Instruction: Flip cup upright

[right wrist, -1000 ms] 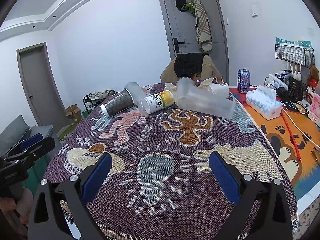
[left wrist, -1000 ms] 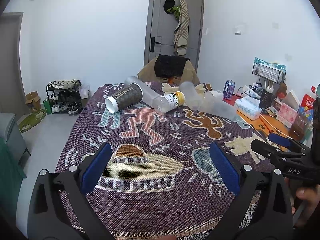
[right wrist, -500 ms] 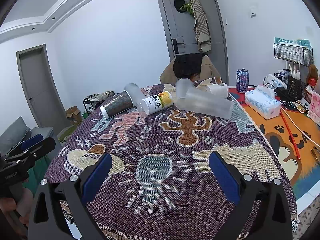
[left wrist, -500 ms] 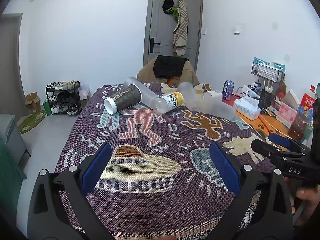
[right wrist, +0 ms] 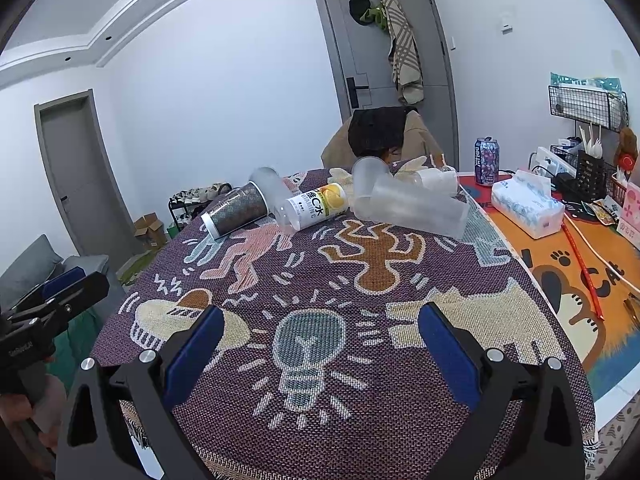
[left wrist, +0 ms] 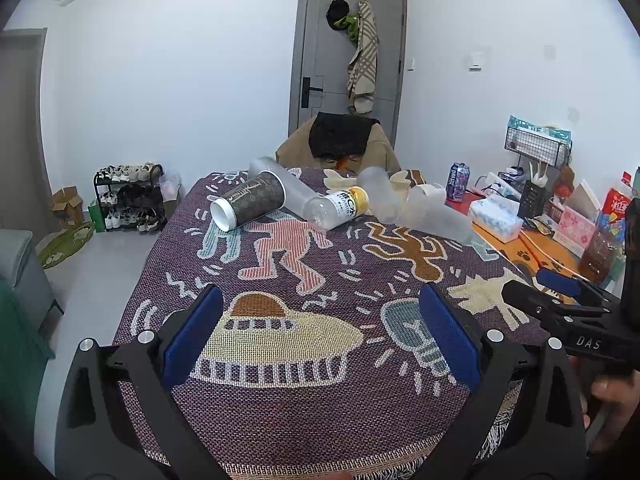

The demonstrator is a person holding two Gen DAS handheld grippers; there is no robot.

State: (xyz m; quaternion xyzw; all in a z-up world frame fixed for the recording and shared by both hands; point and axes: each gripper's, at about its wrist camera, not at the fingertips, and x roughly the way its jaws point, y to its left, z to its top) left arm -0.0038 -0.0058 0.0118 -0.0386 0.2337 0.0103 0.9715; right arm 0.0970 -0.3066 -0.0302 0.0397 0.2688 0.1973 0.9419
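A dark patterned cup (left wrist: pixel 250 203) (right wrist: pixel 236 214) lies on its side at the far end of the patterned tablecloth, white rim toward me. Several clear plastic cups (left wrist: pixel 438 216) (right wrist: pixel 408 206) lie on their sides beside it, and a clear one (left wrist: pixel 276 184) lies behind the dark cup. My left gripper (left wrist: pixel 320 332) is open and empty above the near table edge, far from the cups. My right gripper (right wrist: pixel 320 336) is open and empty, also near the front edge. Each gripper shows at the side of the other's view.
A vitamin C bottle (left wrist: pixel 338 206) (right wrist: pixel 314 206) lies among the cups. A tissue box (right wrist: pixel 528 208), a drink can (right wrist: pixel 487 156) and desk clutter stand on the orange mat at the right. A chair (left wrist: pixel 340 140) stands behind the table.
Both views have shifted very slightly; the cups appear a touch nearer. Nothing on the table has moved and both grippers stay open.
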